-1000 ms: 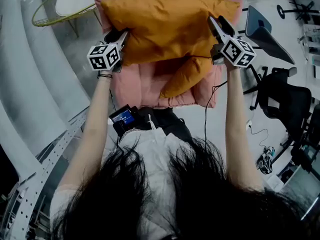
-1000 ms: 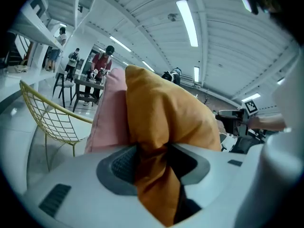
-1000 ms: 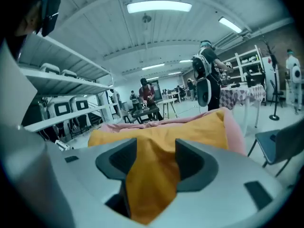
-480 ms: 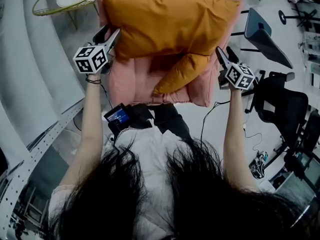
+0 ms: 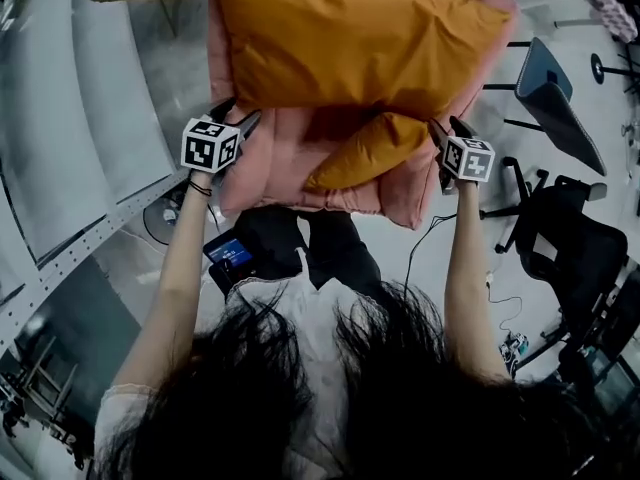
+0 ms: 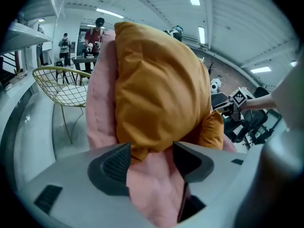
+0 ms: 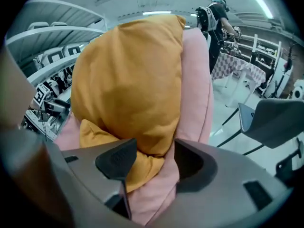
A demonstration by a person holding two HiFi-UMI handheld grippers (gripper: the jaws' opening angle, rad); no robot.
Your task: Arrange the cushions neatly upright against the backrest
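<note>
Since both look soft, light and puffy, a corner or seam suits pinching. The large orange cushion (image 5: 350, 38) leans upright against the pink chair (image 5: 280, 163), and the small cushion (image 5: 365, 153) lies slumped below on its seat. The left gripper (image 5: 240, 116) and right gripper (image 5: 447, 126) have just been opening; their fingers stand apart, with fabric loose between them.
</note>
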